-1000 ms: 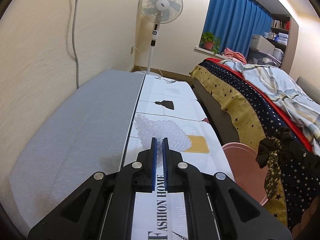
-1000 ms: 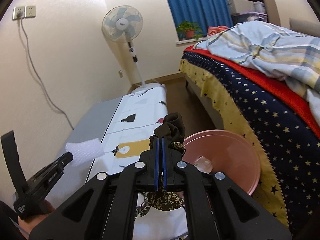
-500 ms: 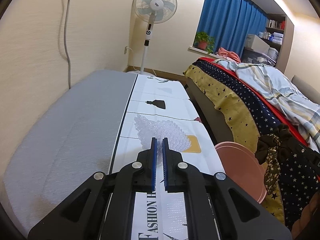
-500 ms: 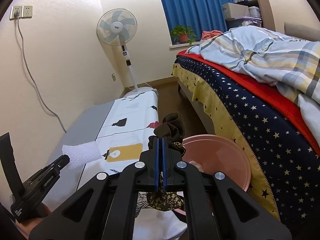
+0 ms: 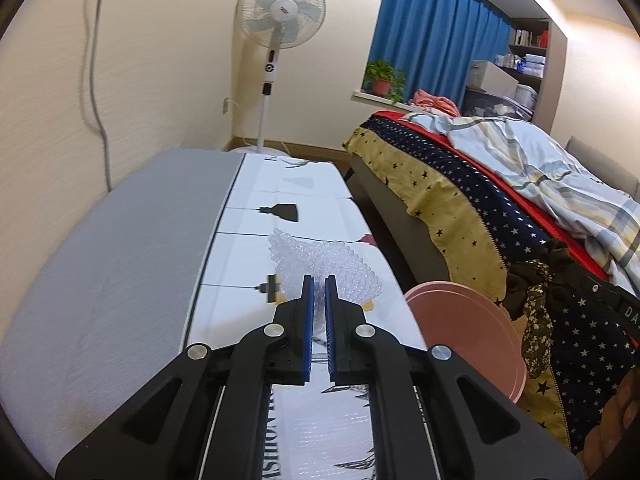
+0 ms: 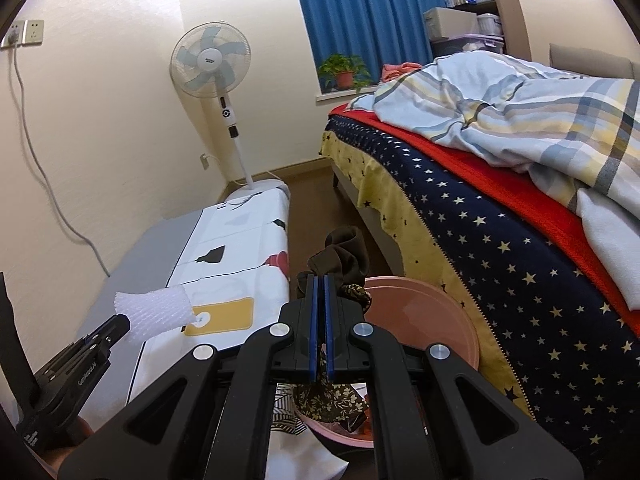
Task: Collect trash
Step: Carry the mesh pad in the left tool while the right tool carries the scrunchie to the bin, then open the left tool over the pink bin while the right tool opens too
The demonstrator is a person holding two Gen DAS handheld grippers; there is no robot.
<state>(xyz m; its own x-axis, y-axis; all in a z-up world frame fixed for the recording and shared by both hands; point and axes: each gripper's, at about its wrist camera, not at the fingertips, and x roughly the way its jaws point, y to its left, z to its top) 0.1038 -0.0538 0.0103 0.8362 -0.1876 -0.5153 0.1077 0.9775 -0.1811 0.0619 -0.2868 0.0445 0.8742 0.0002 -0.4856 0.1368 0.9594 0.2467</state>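
My left gripper (image 5: 317,280) is shut on a white foam net sleeve (image 5: 324,266) and holds it above the white printed cover; the sleeve also shows in the right wrist view (image 6: 154,310), sticking out of the left gripper (image 6: 120,320). My right gripper (image 6: 320,280) is shut on a dark floral cloth (image 6: 340,258) that hangs down over the pink basin (image 6: 424,316). The cloth also shows in the left wrist view (image 5: 536,292), right of the basin (image 5: 468,320).
A low bench with a grey pad (image 5: 120,248) and a white printed cover (image 5: 288,200) runs along the left wall. A bed with a starred blanket (image 6: 500,240) stands on the right. A standing fan (image 5: 276,40) is at the far wall.
Both grippers have risen and tilted up a little, keeping their loads. The basin sits lower in the right wrist view and the cloth hangs over its near rim.
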